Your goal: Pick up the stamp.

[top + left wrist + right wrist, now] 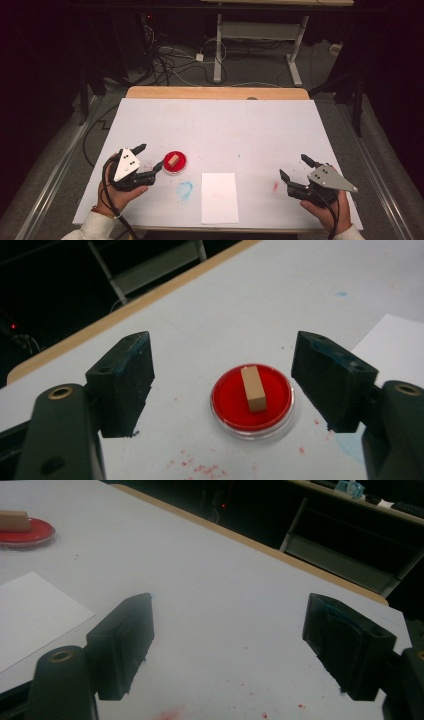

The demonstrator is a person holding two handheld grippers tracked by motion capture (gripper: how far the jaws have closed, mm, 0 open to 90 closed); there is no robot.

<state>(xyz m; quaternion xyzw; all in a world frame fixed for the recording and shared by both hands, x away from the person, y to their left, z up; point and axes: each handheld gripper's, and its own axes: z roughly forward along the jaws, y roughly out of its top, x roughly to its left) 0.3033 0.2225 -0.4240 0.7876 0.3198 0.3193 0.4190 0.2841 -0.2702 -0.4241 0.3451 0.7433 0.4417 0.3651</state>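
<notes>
In the high view, the left hand-held gripper (148, 157) sits at the lower left of the frame, its two black jaws spread apart and gripping nothing, the tips pointing toward the small round red dish with a clear rim (175, 162) that lies just to their right on the white-topped table (225, 125). A small tan wooden block (173, 162) rests inside that dish. In the left gripper view the dish (252, 401) lies at the lower centre of the frame, between the lines of the two open jaws and a little beyond them, touched by neither, with the block (252, 389) lying flat on the red surface and its long side running away from the camera; red specks dot the table near the bottom edge. The right hand-held gripper (295, 167) is at the lower right of the high view, well apart from the dish, its jaws likewise released with only bare table between them. A white rectangular sheet of paper (219, 197) lies at the lower centre between the two hands, with a faint blue smudge (184, 190) just to its left and a small red smear (275, 186) to its right. In the right gripper view the dish (25, 532) and block (14, 521) appear at the upper left, and the paper (35, 617) at the left edge.
</notes>
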